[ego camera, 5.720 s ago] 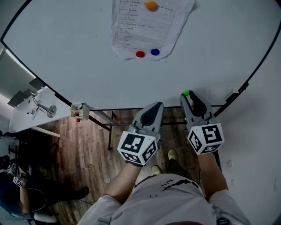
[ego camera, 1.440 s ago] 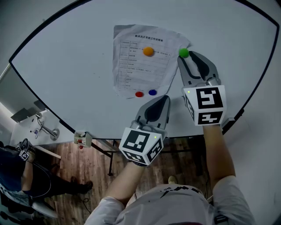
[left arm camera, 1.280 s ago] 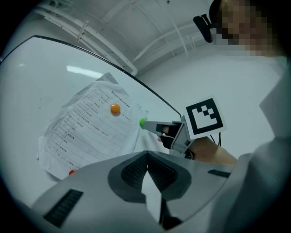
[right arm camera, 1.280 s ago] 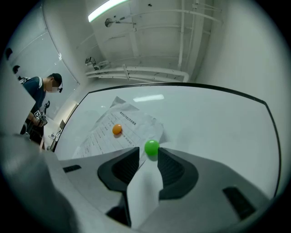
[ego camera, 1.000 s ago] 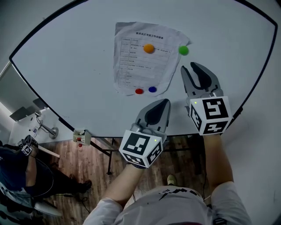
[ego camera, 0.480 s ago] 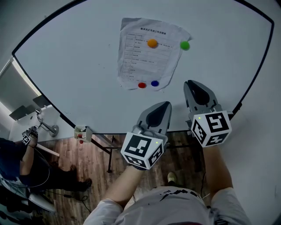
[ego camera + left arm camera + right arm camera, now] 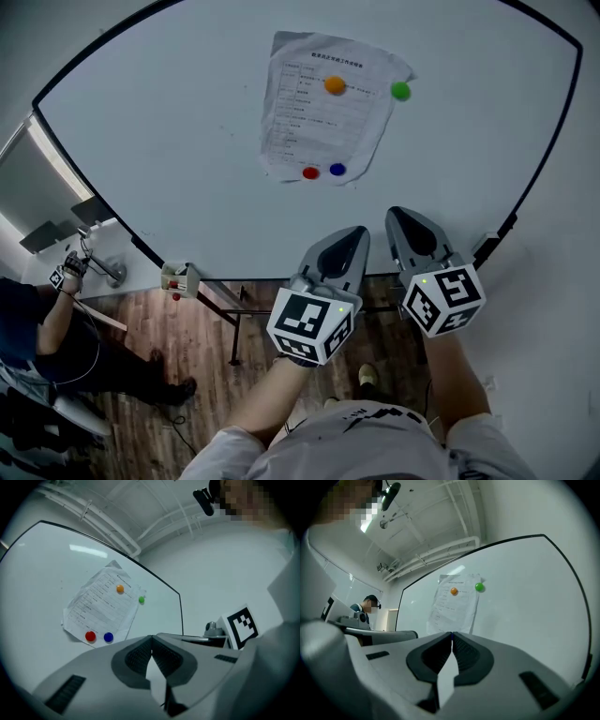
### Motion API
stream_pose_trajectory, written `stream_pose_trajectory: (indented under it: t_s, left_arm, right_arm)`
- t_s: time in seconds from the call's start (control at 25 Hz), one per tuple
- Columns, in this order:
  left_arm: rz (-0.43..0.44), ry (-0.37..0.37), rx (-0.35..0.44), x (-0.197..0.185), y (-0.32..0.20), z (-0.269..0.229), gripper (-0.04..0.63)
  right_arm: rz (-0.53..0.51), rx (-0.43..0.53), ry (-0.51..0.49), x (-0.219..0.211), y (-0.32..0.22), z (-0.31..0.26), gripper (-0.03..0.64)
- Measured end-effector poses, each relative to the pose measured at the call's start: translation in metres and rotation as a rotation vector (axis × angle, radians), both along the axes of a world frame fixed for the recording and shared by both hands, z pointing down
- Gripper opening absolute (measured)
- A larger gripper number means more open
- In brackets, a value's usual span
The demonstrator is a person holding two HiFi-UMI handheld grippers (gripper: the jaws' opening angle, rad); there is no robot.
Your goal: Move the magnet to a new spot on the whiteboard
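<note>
Gleaming whiteboard (image 7: 187, 141), round green magnet (image 7: 400, 90)

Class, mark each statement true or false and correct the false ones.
1. The green magnet is right of the orange magnet. True.
2. The right gripper holds the green magnet. False: its jaws have just been closing with nothing between them; the magnet is on the whiteboard.
3. The red magnet and blue magnet sit near the sheet's bottom. True.
4. The left gripper is open. False: it is shut, empty.
</note>
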State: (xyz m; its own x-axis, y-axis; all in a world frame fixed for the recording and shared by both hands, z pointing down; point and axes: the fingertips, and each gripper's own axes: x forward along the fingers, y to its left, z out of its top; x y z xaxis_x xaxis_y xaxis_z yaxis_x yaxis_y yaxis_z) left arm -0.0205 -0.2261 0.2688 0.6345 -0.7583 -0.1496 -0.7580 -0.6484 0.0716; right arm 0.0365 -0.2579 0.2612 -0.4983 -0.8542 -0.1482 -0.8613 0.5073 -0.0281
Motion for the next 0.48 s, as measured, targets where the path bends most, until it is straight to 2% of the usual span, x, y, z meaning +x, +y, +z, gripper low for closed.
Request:
stream_pose_trajectory:
  t_s: [0.48]
  left_arm:
    - [-0.003,-0.002,-0.024,-0.003,0.015,0.015,0.011]
  right_arm:
    - [-0.029,-0.036,-0.024,-0.009,0.025,0.022,0.014]
